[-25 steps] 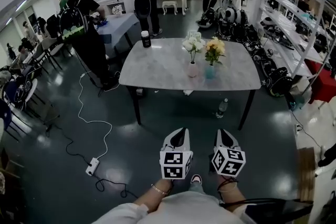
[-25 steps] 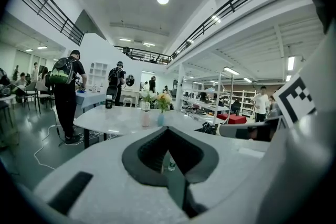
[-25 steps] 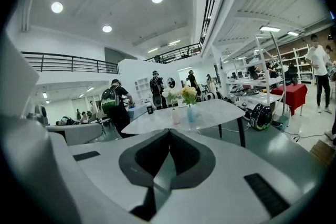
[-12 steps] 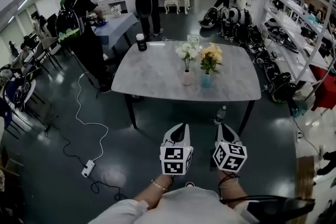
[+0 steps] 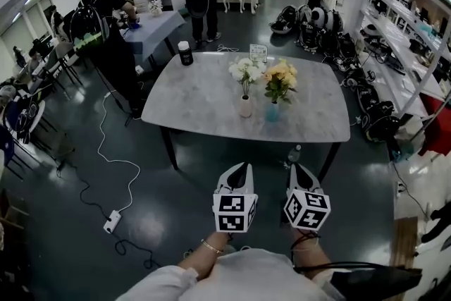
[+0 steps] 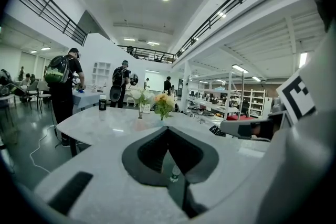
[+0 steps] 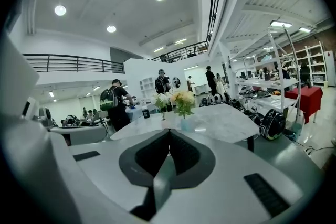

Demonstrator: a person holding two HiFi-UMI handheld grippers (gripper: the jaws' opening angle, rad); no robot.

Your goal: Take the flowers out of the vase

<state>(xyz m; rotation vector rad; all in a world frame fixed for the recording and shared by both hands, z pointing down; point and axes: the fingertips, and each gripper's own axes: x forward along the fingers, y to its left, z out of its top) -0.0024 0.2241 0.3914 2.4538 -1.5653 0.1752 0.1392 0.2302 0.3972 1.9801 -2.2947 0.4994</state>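
A grey marble table [image 5: 204, 91] stands ahead of me. On it are a pink vase [image 5: 244, 107] with white flowers [image 5: 244, 70] and a blue vase [image 5: 272, 111] with yellow flowers [image 5: 280, 75]. The same white flowers [image 6: 137, 96] and yellow flowers [image 6: 164, 102] show in the left gripper view, and the bouquets [image 7: 178, 98] also show in the right gripper view. My left gripper [image 5: 242, 169] and right gripper [image 5: 296, 169] are held side by side short of the table's near edge. Both are shut with nothing between the jaws.
A dark cup [image 5: 185, 53] and a small sign [image 5: 258, 52] stand at the table's far side. A plastic bottle [image 5: 294, 154] lies on the floor under the table. A white cable and power strip [image 5: 110, 222] run at left. People stand behind the table; shelves and bags [image 5: 373, 109] line the right.
The table and its vases have come closer and lower in the head view as I walk toward them. Both grippers stay shut and side by side.
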